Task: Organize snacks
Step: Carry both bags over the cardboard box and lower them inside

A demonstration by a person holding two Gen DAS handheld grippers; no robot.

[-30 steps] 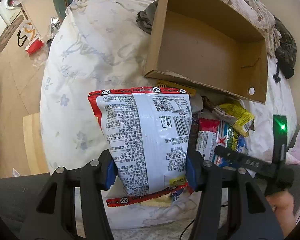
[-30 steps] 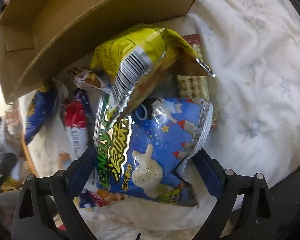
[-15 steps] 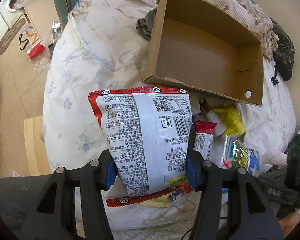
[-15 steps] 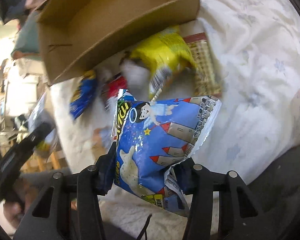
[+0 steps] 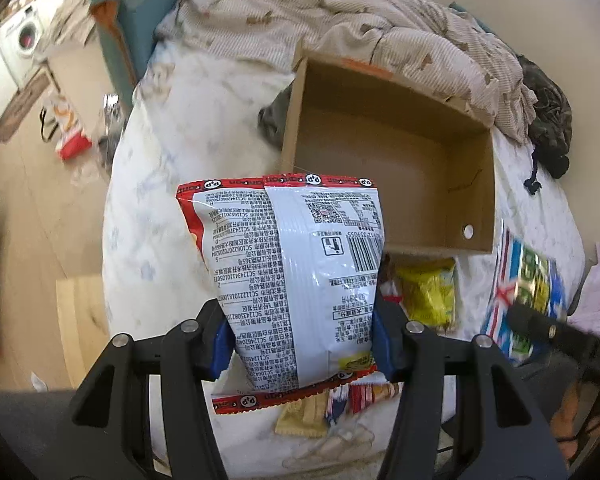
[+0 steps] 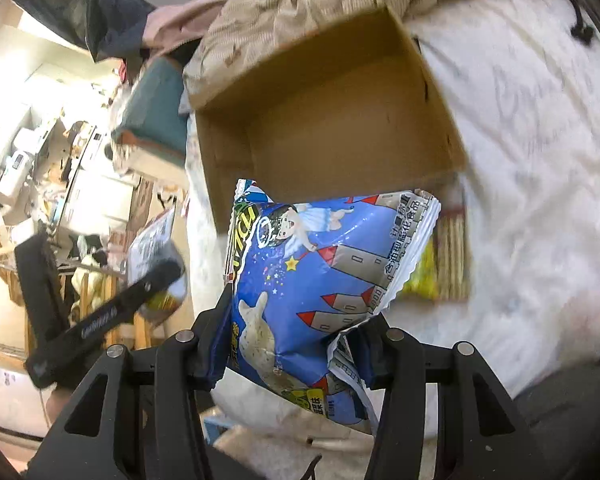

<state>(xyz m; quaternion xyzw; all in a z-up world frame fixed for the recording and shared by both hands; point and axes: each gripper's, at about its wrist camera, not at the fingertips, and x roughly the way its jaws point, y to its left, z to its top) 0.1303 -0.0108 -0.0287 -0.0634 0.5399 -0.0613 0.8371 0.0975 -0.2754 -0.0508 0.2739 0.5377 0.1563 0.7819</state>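
Observation:
My left gripper (image 5: 300,344) is shut on a red and white snack bag (image 5: 295,268), held up in front of the open, empty cardboard box (image 5: 388,168) on the bed. My right gripper (image 6: 291,344) is shut on a blue snack bag (image 6: 320,280) with rockets printed on it, lifted above the bed near the box (image 6: 328,120). In the left wrist view the blue bag (image 5: 528,296) and right gripper show at the right. A yellow bag (image 5: 428,292) and other small snacks (image 5: 340,400) lie on the bed below the box.
The bed has a white floral sheet (image 5: 171,160) and a crumpled beige blanket (image 5: 380,28) behind the box. Dark clothing (image 5: 548,120) lies at the right. A wafer pack (image 6: 452,256) lies beside the yellow bag. The floor with clutter is at the left (image 5: 59,128).
My right gripper closed on the blue bag and lifted it off the snack pile toward the box. My left gripper rose and tilted, still holding the red and white bag.

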